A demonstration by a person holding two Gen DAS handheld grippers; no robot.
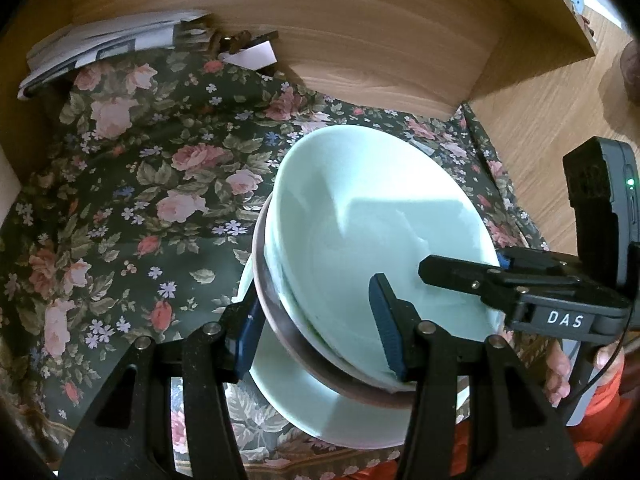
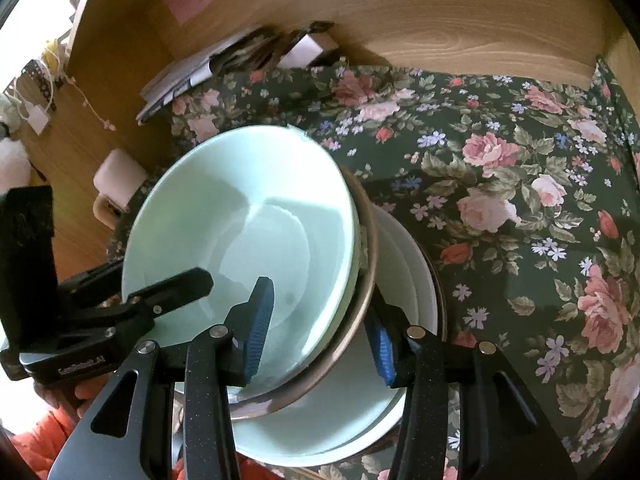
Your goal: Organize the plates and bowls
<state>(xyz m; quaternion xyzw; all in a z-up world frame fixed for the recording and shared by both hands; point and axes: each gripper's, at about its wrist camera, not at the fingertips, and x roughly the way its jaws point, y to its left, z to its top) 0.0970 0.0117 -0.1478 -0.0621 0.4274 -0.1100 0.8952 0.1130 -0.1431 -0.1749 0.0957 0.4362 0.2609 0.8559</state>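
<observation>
A pale green bowl point(image 1: 360, 220) point(image 2: 240, 208) sits nested in a brown-rimmed bowl point(image 1: 304, 356) point(image 2: 370, 248). The pair leans tilted over a pale green plate point(image 1: 304, 400) point(image 2: 320, 432) on the floral cloth. My left gripper point(image 1: 316, 292) straddles the near rim of both bowls, one pad inside the green bowl and one against the brown bowl's outer wall, shut on them. From the opposite side my right gripper point(image 2: 320, 292) holds the same rim the same way; it also appears at the right of the left wrist view, right gripper point(image 1: 460, 276). A white plate edge point(image 2: 416, 260) shows under the green plate.
A dark floral cloth point(image 1: 140, 200) point(image 2: 520, 200) covers the shelf floor. Wooden walls point(image 1: 380, 52) point(image 2: 440, 20) close the back and sides. Folded papers point(image 1: 100, 48) point(image 2: 180, 76) lie in the far corner. A white mug-like object point(image 2: 120, 176) stands beside the bowls. An orange sleeve point(image 1: 604, 400) is near.
</observation>
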